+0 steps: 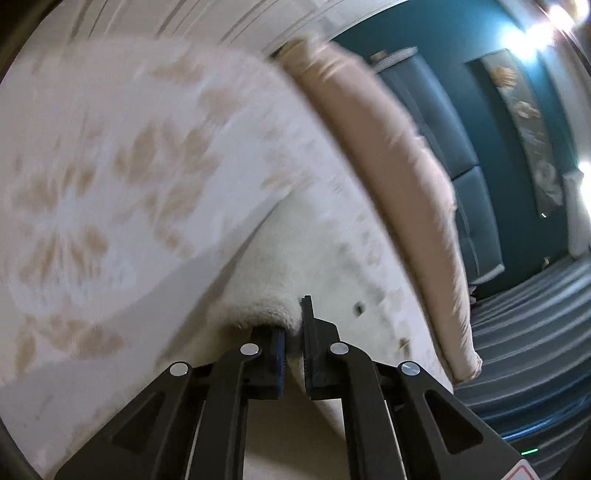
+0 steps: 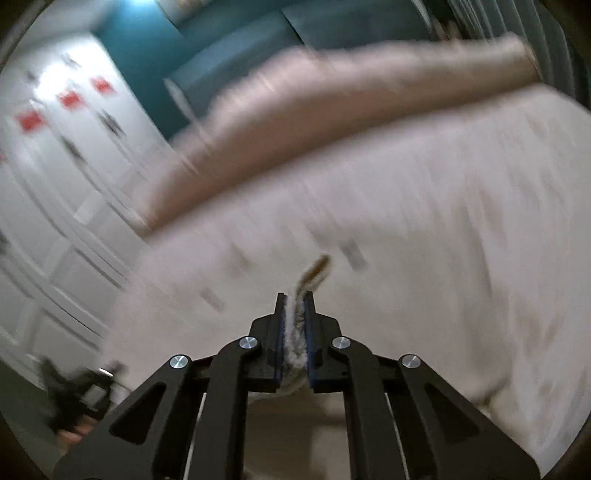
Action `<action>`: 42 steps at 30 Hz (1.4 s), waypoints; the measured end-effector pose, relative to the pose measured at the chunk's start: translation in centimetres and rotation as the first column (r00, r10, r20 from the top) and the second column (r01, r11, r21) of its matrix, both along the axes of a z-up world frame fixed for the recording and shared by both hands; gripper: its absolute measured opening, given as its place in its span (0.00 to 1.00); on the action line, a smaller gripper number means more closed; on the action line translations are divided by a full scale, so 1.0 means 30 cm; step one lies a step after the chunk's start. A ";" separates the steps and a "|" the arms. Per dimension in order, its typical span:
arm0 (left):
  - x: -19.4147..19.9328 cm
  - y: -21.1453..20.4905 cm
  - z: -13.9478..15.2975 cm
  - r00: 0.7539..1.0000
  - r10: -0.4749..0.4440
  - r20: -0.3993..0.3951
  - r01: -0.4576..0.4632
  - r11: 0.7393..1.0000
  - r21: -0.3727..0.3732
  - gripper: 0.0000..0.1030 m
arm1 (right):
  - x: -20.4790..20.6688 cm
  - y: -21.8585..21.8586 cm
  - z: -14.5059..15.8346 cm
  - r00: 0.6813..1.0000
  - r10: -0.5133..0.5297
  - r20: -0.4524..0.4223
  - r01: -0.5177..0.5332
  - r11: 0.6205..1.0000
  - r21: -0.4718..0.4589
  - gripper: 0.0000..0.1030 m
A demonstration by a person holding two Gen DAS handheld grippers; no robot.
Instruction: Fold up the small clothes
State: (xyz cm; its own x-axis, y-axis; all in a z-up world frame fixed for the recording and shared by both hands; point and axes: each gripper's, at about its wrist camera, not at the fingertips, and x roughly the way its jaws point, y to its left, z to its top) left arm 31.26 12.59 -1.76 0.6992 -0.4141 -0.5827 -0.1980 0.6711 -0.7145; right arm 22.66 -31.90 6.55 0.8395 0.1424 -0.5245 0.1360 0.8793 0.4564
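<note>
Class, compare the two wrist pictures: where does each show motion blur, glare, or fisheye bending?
Left wrist view: bedspread smeared, left gripper fairly sharp on white fleece cloth; glare blooms from lights upper right; the rolled pillow bows under fisheye. Right wrist view: everything beyond the right gripper is streaked.
</note>
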 end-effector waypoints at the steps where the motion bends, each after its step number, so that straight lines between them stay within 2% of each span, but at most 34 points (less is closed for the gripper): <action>1: -0.005 -0.009 0.025 1.000 0.000 0.028 0.000 1.000 0.029 0.04 | -0.033 0.001 0.070 0.995 0.017 0.097 -0.017 1.000 0.000 0.07; 2: -0.011 -0.025 0.043 0.998 -0.007 0.055 0.004 0.998 0.058 0.04 | -0.075 -0.004 0.126 0.981 0.021 0.194 -0.019 1.000 -0.012 0.07; 3: -0.010 -0.044 0.043 0.998 -0.022 0.063 0.016 0.997 0.081 0.05 | -0.088 -0.013 0.134 0.975 0.016 0.223 -0.009 0.999 -0.033 0.07; 4: -0.003 -0.067 0.031 0.998 -0.040 0.055 0.034 0.994 0.106 0.05 | -0.073 -0.023 0.106 0.980 0.001 0.199 0.013 0.998 -0.069 0.07; 5: 0.004 -0.096 0.000 0.998 -0.056 0.028 0.052 0.989 0.142 0.05 | 0.006 -0.047 -0.008 0.998 -0.027 0.051 0.033 0.991 -0.128 0.07; 6: 0.007 -0.114 -0.035 0.998 -0.063 0.001 0.062 0.984 0.165 0.04 | 0.058 -0.071 -0.099 0.998 -0.042 -0.056 0.034 0.991 -0.130 0.07; 8: 0.020 -0.143 -0.118 0.995 -0.077 -0.069 0.090 0.975 0.202 0.04 | 0.138 -0.125 -0.291 0.957 -0.089 -0.277 0.057 0.991 -0.122 0.07; 9: 0.020 -0.151 -0.142 0.993 -0.078 -0.085 0.094 0.974 0.205 0.04 | 0.126 -0.136 -0.297 0.959 -0.095 -0.266 0.068 0.992 -0.107 0.07; 11: 0.014 -0.161 -0.166 0.993 -0.082 -0.089 0.100 0.969 0.226 0.05 | 0.064 -0.137 -0.211 0.989 -0.063 -0.130 0.059 0.998 -0.036 0.07; 13: 0.010 -0.159 -0.178 0.993 -0.086 -0.083 0.103 0.968 0.228 0.05 | 0.014 -0.126 -0.140 0.999 -0.045 -0.025 0.044 0.999 -0.031 0.07; 14: 0.011 -0.160 -0.185 0.992 -0.089 -0.084 0.107 0.966 0.234 0.05 | 0.014 -0.125 -0.150 0.998 -0.050 -0.032 0.048 0.997 -0.060 0.07; 16: 0.013 -0.166 -0.187 0.992 -0.097 -0.085 0.116 0.961 0.252 0.05 | 0.081 -0.136 -0.256 0.981 -0.066 -0.184 0.045 0.992 -0.119 0.07; 17: 0.008 -0.165 -0.182 0.991 -0.101 -0.087 0.120 0.959 0.257 0.06 | 0.098 -0.150 -0.324 0.960 -0.080 -0.268 0.044 0.989 -0.140 0.07; 18: 0.009 -0.165 -0.181 0.991 -0.103 -0.088 0.122 0.957 0.261 0.06 | 0.087 -0.150 -0.323 0.964 -0.075 -0.256 0.045 0.992 -0.122 0.07; 20: 0.008 -0.162 -0.180 0.990 -0.111 -0.085 0.130 0.955 0.268 0.06 | 0.029 -0.147 -0.252 0.988 -0.061 -0.144 0.051 0.996 -0.069 0.07; 22: 0.003 -0.165 -0.181 0.990 -0.114 -0.078 0.132 0.951 0.279 0.07 | 0.000 -0.135 -0.219 0.995 -0.056 -0.082 0.049 0.996 -0.078 0.07; 24: 0.005 -0.171 -0.184 0.991 -0.115 -0.074 0.132 0.946 0.295 0.07 | 0.050 -0.123 -0.303 0.976 -0.068 -0.205 0.033 0.985 -0.168 0.07; 26: 0.006 -0.178 -0.178 0.990 -0.117 -0.080 0.136 0.940 0.312 0.07 | 0.075 -0.132 -0.381 0.954 -0.059 -0.294 0.008 0.985 -0.173 0.08; 29: -0.004 -0.178 -0.167 0.988 -0.134 -0.079 0.153 0.927 0.342 0.11 | 0.011 -0.135 -0.288 0.961 -0.110 -0.255 0.071 0.985 -0.158 0.12; 30: -0.019 -0.172 -0.155 0.987 -0.144 -0.072 0.160 0.927 0.339 0.11 | -0.026 -0.135 -0.259 0.966 -0.114 -0.230 0.081 0.986 -0.148 0.18; 31: -0.048 -0.159 -0.135 0.986 -0.158 -0.057 0.169 0.928 0.331 0.11 | -0.070 -0.132 -0.233 0.973 -0.109 -0.204 0.082 0.987 -0.137 0.34; 33: -0.105 -0.134 -0.104 0.983 -0.175 -0.047 0.181 0.929 0.323 0.12 | -0.186 -0.127 -0.199 0.978 -0.120 -0.170 0.093 0.983 -0.155 0.51; 36: -0.221 -0.076 -0.066 0.979 -0.196 -0.046 0.201 0.927 0.316 0.12 | -0.331 -0.126 -0.223 0.972 -0.114 -0.207 0.079 0.982 -0.171 0.51; 38: -0.286 -0.039 -0.057 0.978 -0.201 -0.057 0.209 0.926 0.316 0.17 | -0.397 -0.132 -0.270 0.965 -0.104 -0.241 0.072 0.988 -0.138 0.51; 40: -0.315 -0.018 -0.054 0.975 -0.205 -0.082 0.220 0.928 0.301 0.18 | -0.403 -0.140 -0.292 0.957 -0.114 -0.265 0.082 0.988 -0.131 0.51; 42: -0.313 -0.017 -0.039 0.975 -0.210 -0.075 0.222 0.941 0.254 0.19 | -0.364 -0.147 -0.280 0.962 -0.116 -0.247 0.094 0.991 -0.099 0.51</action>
State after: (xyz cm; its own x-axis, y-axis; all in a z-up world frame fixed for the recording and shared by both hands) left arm 21.88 12.08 -2.93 0.5794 -0.3825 -0.7197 -0.0560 0.8622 -0.5034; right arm 11.74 -36.31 -1.86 0.6865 0.0057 -0.7271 0.3309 0.8880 0.3194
